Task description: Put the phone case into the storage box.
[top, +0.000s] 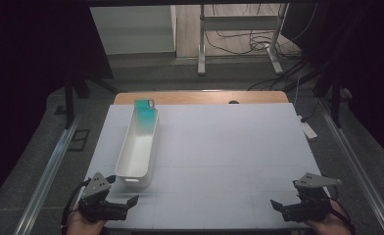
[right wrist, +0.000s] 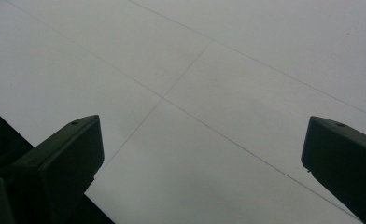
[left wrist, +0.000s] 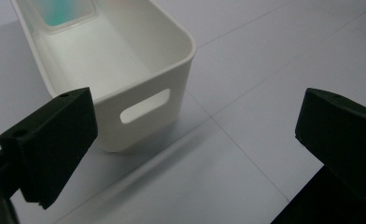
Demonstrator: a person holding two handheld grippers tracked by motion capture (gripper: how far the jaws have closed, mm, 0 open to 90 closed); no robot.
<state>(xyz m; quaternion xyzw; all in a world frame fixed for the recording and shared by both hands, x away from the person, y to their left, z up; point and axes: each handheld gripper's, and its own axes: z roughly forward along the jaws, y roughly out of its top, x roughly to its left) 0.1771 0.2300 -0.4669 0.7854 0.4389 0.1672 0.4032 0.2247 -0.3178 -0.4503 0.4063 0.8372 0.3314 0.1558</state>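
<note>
A long white bin lies lengthwise on the left half of the white table. A flat teal object, perhaps a phone case, leans inside its far end. My left gripper is at the near left corner, open and holding nothing, just short of the bin's near end. In the left gripper view the bin's handle slot faces the open left gripper, and the teal object shows at the top. My right gripper rests open at the near right corner. The right gripper looks over bare table.
A wooden strip runs along the table's far edge, with a small dark spot on it. On the floor are a white power strip to the right, cables, and a metal frame beyond the table.
</note>
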